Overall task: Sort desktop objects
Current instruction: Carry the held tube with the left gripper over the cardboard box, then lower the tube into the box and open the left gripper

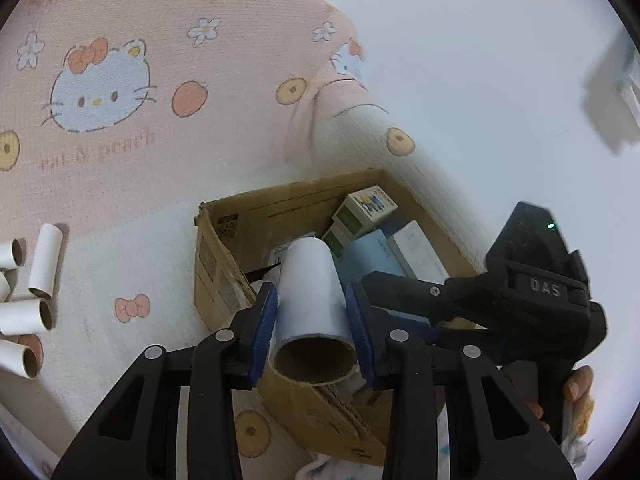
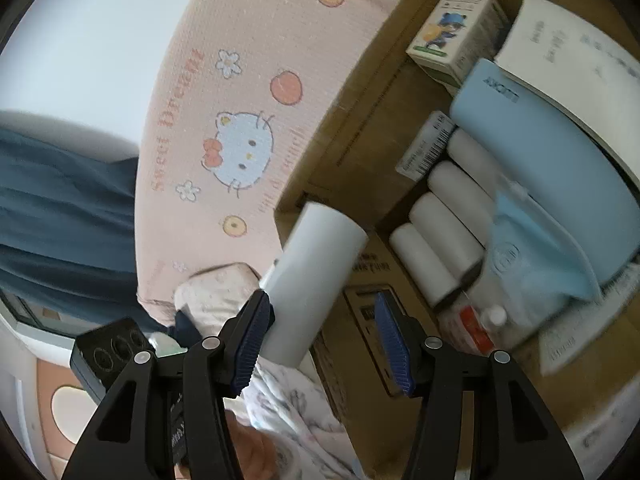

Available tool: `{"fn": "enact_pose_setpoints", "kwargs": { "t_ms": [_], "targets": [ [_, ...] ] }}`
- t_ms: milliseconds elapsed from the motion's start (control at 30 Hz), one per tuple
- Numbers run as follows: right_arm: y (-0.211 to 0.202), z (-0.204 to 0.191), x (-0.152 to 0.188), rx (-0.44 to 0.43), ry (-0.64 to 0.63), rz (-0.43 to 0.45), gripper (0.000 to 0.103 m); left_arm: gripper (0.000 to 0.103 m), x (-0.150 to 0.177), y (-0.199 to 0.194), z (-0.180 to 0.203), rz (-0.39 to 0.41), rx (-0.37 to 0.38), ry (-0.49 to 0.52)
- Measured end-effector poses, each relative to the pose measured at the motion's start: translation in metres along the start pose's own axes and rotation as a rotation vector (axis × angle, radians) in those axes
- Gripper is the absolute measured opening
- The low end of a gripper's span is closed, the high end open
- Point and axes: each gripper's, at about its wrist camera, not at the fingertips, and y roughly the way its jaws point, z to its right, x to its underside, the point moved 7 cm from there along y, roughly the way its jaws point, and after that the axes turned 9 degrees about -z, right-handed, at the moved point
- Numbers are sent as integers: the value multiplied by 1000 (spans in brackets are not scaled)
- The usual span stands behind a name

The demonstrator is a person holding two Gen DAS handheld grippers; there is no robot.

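Fingers [image 1: 356,320] of the left gripper [image 1: 312,328] are clamping a cardboard tube [image 1: 310,300] over the cardboard box [image 1: 224,280]; right gripper [image 2: 324,336] is gaping, gripping nothing. Several tubes [image 2: 436,236] are lying boxed already; loose tubes [image 1: 28,300] are waiting on the bed.

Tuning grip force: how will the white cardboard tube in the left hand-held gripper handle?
The white cardboard tube is hollow, its brown open end showing, so probably light and crushable if squeezed hard. Its smooth round wall could slip between the left hand-held gripper pads. Released on its side, it would likely roll.
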Motion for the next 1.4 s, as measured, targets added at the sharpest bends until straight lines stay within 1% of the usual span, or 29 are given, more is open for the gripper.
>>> {"fn": "enact_pose_setpoints", "kwargs": {
  "t_ms": [67, 133, 233, 267, 300, 400, 467, 600, 700, 800, 833, 933, 1033, 1067, 1200, 1267, 1367, 1400],
  "targets": [
    [4, 5, -6, -34, 54, -25, 52, 40, -2, 2, -3, -18, 31, -24],
    [9, 7, -11, -59, 80, -41, 52, 40, -3, 2, -5, -20, 44, -34],
    [12, 7, -12, -137, 113, -66, 52, 40, -3, 4, -4, -27, 61, -38],
    [14, 5, -11, -176, 123, -81, 52, 40, -3, 5, -2, -29, 62, -35],
    [15, 5, -12, -194, 127, -94, 54, 40, -3, 7, 0, -29, 52, -27],
    [22, 2, -13, -121, 94, -98, 57, 41, -1, 10, 5, -26, 22, 2],
    [26, 2, -14, -99, 90, -100, 57, 42, -1, 12, 9, -31, -4, 31],
    [32, 1, -17, -53, 38, -121, 57, 45, -4, 20, 16, -77, -54, 89],
    [36, -3, -23, 21, -37, -118, 54, 45, -8, 29, 21, -121, -118, 148],
    [38, -2, -33, 49, -75, -128, 50, 45, -13, 38, 26, -157, -183, 213],
    [37, -2, -37, 59, -89, -130, 47, 45, -14, 41, 27, -170, -193, 228],
    [34, -1, -48, 115, -138, -135, 43, 45, -17, 53, 27, -218, -195, 247],
    [34, 1, -55, 174, -200, -152, 41, 45, -18, 61, 22, -236, -183, 226],
    [35, 3, -57, 182, -201, -161, 41, 45, -17, 64, 19, -247, -171, 214],
    [40, 11, -60, 188, -198, -193, 41, 42, -17, 66, 12, -259, -146, 177],
    [41, 14, -64, 194, -191, -183, 41, 42, -17, 66, 7, -258, -128, 145],
    [40, 16, -69, 189, -179, -167, 41, 42, -17, 68, -1, -257, -134, 121],
    [40, 15, -70, 187, -179, -165, 41, 40, -18, 67, -2, -251, -129, 122]
  ]
}}
